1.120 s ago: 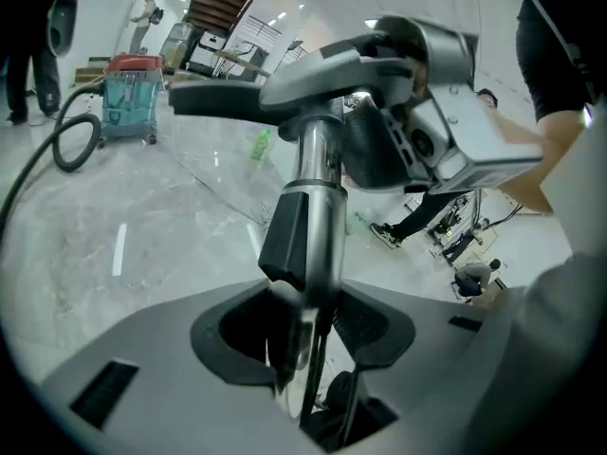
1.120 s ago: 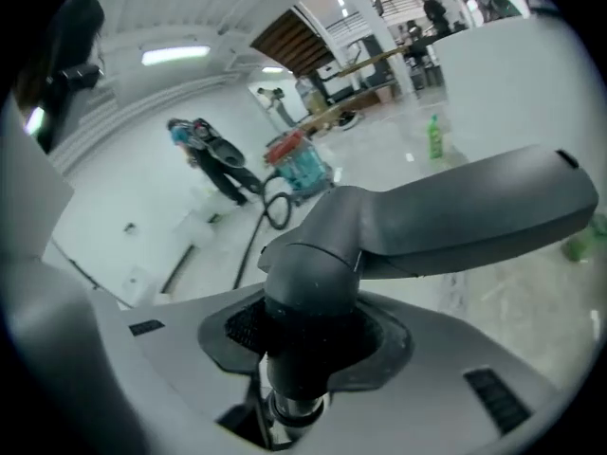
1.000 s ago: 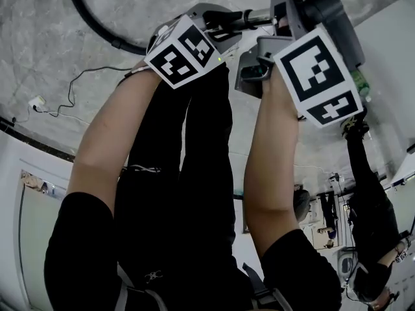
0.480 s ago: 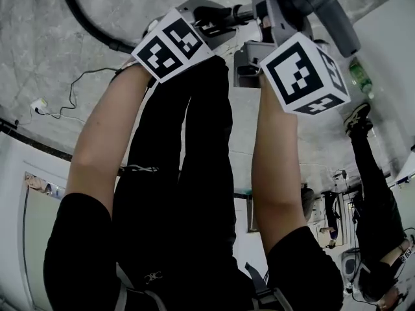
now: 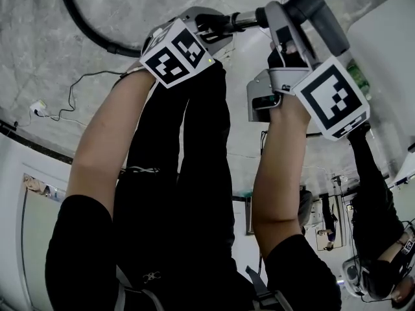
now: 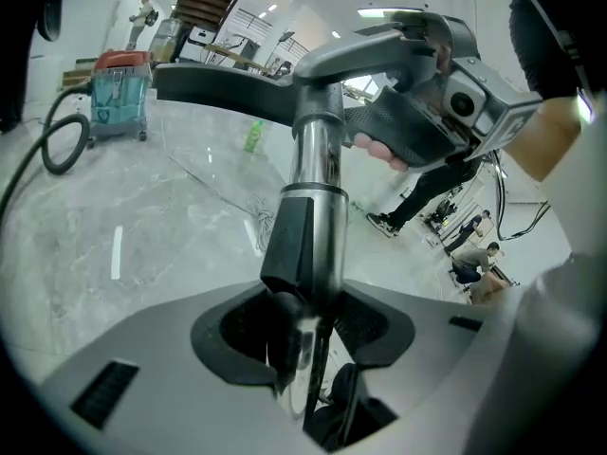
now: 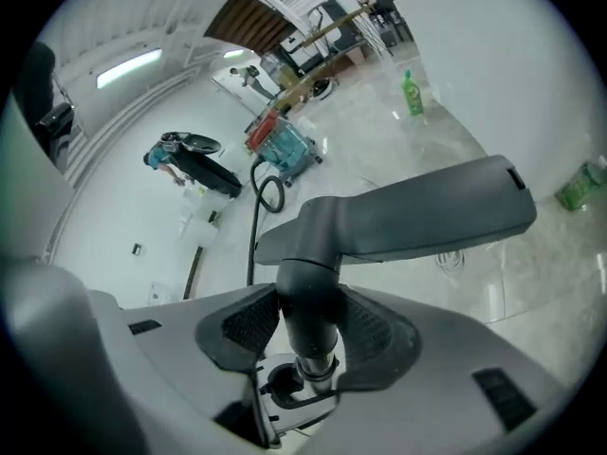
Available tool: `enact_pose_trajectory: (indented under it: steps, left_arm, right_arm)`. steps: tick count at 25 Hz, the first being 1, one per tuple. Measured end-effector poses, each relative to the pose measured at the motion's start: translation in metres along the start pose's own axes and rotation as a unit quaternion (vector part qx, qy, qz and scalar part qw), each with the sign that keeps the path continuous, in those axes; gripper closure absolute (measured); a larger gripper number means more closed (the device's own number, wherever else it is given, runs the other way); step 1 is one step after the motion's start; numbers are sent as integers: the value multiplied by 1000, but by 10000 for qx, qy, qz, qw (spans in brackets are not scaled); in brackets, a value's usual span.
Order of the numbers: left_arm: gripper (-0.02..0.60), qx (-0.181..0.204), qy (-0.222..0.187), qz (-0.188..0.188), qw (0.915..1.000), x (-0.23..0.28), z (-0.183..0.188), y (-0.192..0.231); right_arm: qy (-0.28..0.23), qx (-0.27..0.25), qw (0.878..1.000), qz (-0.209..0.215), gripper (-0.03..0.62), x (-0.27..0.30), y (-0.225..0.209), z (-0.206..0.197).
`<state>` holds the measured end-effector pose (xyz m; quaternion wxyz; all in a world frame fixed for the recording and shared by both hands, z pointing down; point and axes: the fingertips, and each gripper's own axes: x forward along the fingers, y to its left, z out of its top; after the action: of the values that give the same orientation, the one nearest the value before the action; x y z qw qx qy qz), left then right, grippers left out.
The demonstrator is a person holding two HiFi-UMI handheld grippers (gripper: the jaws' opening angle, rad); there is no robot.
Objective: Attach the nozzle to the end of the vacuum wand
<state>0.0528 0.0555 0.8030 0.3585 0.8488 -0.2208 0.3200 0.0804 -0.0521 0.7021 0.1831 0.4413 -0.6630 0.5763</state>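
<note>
Now lower and further right in head view than half a second back: right gripper (image 7: 313, 328). Jaws just been opening, neck of nozzle (image 7: 417, 218) between pads, no squeeze evident, so judged released. Left gripper (image 6: 305, 335) clamped on vacuum wand (image 6: 318, 164) at its black collar (image 6: 302, 245). Nozzle sits on wand's far end, apparently already socketed.

For this step: keep wand locked steady, press neck straight along tube axis, no twisting, confirm seat before backing right jaws fully away. Risk of head drooping if not latched.

Left gripper view alone shows wand running up into nozzle elbow, plus hand (image 6: 379, 150) on right gripper. Right gripper view alone shows whole flat head and metal tube emerging under neck. Head view alone gives both grippers side by side.
</note>
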Motion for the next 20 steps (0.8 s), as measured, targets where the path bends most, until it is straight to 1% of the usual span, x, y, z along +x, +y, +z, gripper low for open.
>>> enact_pose_trajectory:
  steps: [1,2,3,4,5,7,8,9,10,11,12,13,14,15,16,18,20]
  left_arm:
    - [405,-12,14,9,10000,2,-1,1]
    - [405,-42,34,6,10000,3,-4,2]
    - [405,-85,53,-11,9999,3,-6,5]
    - [405,-126,66,-38,9999,2,-9,8]
    - [404,-147,83,-64,9998,0,-12,11]
    - [403,-102,155,-104,9998,-2,-14,16]
    - [403,-70,216,-129,9997,-2,-15,15]
    - [405,-60,292,-145,9995,-1,-18,12]
    - [405,-78,367,-138,9992,1,-21,10]
    - [405,-122,426,-103,9990,5,-22,10]
    - [405,-180,462,-46,9988,10,-21,10]
    - [405,-247,480,10,9985,14,-19,10]
    - [405,-319,486,41,9983,18,-18,8]
    - [405,-390,490,41,9980,22,-20,5]
    - [403,-443,502,35,9977,24,-24,3]
    - [403,-508,591,102,9969,28,-38,7]
    - [403,-598,796,345,9944,32,-56,16]
  right_arm:
    - [-49,31,9999,-94,407,1,-3,-1]
    - [-114,-72,9998,-135,407,4,-3,-2]
    - [-154,-280,9995,-88,407,9,-2,-4]
    - [-153,-526,9985,72,407,13,2,-7]
    - [-131,-776,9963,332,408,18,7,-8]
    - [-95,-1216,9877,982,407,22,15,-11]
    - [-56,-1351,9830,1243,408,22,16,-14]
    - [-12,-1386,9811,1347,408,21,14,-18]
    - [-16,-1301,9837,1243,408,22,9,-22]
    - [-105,-1094,9894,949,408,23,2,-22]
    - [-262,-800,9950,542,407,24,-6,-21]
    - [-432,-498,9977,128,408,23,-15,-19]
    - [-551,-266,9979,-202,408,22,-22,-19]
    - [-578,-134,9975,-386,408,22,-27,-21]
    - [-510,-81,9978,-412,408,23,-31,-25]
    - [-209,-62,9995,-210,408,33,-35,-37]
    - [101,-3,9999,-96,408,47,-44,-50]
